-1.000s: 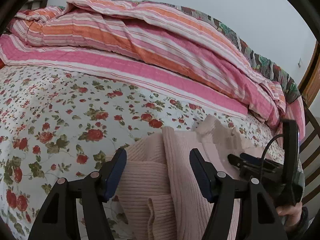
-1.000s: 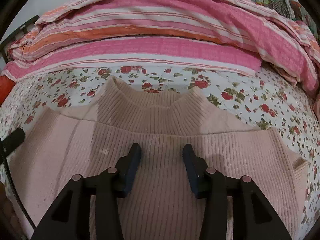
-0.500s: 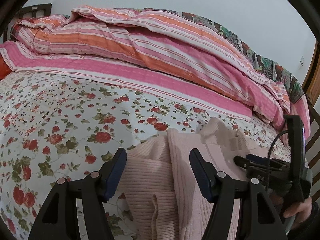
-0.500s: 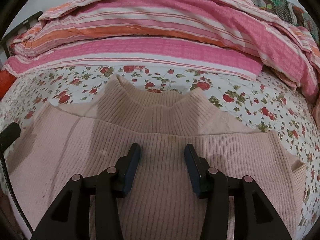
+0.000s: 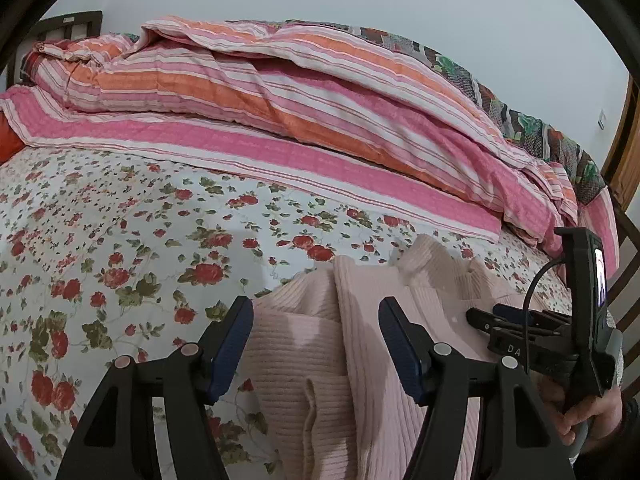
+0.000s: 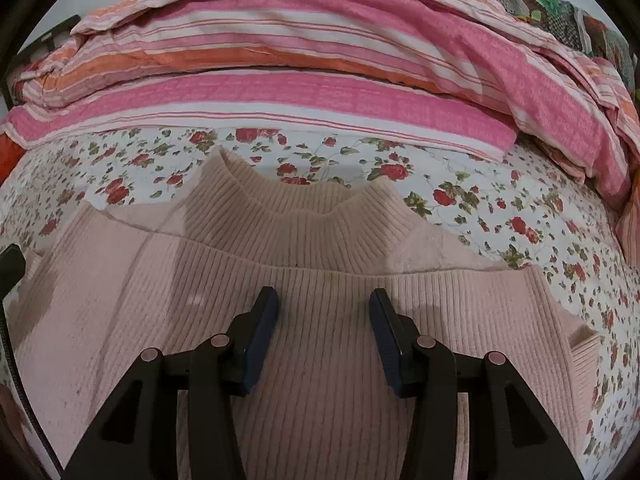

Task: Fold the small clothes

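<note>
A pale pink ribbed sweater (image 6: 200, 300) lies flat on the floral bedsheet (image 6: 500, 208), its high collar (image 6: 296, 216) pointing to the quilt. My right gripper (image 6: 323, 308) stands open just over the chest, below the collar, with nothing pinched. In the left wrist view the sweater (image 5: 360, 400) shows a folded-in edge and a sleeve lying along its left side. My left gripper (image 5: 316, 336) hangs open above that edge, its pads clear of the knit. The right gripper (image 5: 480, 318) shows at the right, held by a hand (image 5: 580, 416).
A striped pink and orange quilt (image 5: 280, 92) is piled along the far side of the bed. Floral sheet (image 5: 100, 260) stretches to the left of the sweater. Wooden bed frame parts (image 5: 624, 144) stand at the right edge, with a dark headboard (image 5: 72, 24) far left.
The left wrist view has tipped up slightly, showing more wall and headboard. The sweater and the right gripper look unchanged, and both jaws keep the same gap.
</note>
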### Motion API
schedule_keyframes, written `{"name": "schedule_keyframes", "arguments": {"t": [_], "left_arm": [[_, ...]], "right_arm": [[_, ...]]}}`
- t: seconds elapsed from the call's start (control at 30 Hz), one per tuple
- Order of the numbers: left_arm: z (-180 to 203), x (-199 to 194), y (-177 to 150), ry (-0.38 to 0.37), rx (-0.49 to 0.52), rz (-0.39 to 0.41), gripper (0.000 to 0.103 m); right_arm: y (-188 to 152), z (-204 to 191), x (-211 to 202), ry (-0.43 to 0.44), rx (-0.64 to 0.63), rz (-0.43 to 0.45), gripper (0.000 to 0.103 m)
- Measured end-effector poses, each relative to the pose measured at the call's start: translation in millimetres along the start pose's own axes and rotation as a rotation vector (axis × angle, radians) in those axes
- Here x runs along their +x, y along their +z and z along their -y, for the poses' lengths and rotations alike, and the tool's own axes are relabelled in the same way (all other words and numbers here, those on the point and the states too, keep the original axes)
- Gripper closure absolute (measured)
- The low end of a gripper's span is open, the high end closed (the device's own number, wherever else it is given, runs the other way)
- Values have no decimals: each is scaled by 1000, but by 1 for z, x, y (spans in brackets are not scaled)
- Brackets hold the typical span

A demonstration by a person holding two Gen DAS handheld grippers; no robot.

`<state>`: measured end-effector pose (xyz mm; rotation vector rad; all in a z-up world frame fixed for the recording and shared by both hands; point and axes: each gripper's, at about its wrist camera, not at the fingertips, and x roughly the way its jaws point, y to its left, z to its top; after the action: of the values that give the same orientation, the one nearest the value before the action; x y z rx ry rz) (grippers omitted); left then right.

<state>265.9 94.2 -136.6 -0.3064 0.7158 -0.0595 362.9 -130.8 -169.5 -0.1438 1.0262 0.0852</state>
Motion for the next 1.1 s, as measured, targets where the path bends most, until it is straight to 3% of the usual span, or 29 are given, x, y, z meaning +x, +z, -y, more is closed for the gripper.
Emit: {"name": "schedule_keyframes", "arguments": {"t": [0.3, 0.57, 0.87, 1.1], "left_arm": [[0, -13, -3, -34, -9, 18, 40], [-12, -31, -20, -108, -102, -12, 29], [-31, -69, -75, -149, -145, -116, 29], [-23, -94, -123, -244, -166, -169, 29]], "right_arm": [[-11, 2, -19, 11, 29, -2, 56], [-44, 6, -60, 55, 40, 38, 56], [-100, -5, -96, 80, -2, 85, 56], [-146, -11, -107, 95, -26, 99, 56]]}}
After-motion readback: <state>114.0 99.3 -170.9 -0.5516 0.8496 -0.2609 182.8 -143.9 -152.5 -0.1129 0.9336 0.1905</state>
